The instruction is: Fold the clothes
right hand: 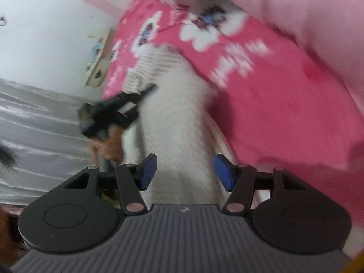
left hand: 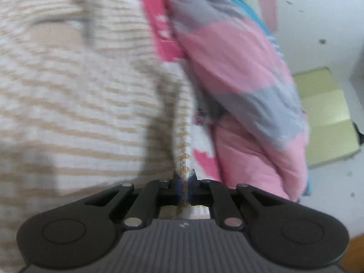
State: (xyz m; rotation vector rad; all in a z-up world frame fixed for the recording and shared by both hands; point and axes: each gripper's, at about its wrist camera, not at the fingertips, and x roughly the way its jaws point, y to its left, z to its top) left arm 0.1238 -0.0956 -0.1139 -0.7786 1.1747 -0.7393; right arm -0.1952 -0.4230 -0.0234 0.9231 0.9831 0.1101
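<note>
Striped sweater (left hand: 75, 104): soft, limp knit on the bed (right hand: 284, 104); left claw (left hand: 183, 177) pinches its edge, right claw (right hand: 185, 170) gapes empty.

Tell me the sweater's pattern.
The sweater has beige and white stripes, clearest in the left wrist view.

Both views are smeared by motion blur. Ahead of the left gripper (left hand: 183, 178), the striped garment (left hand: 75, 104) runs off the picture's left and top edges, its stripes soft. Its edge hides the gripper's pads. Beyond the right gripper (right hand: 185, 173), the print on the pink bed sheet (right hand: 261, 95) cannot be read, and the hand (right hand: 109, 145) holding the other gripper is a blur.
</note>
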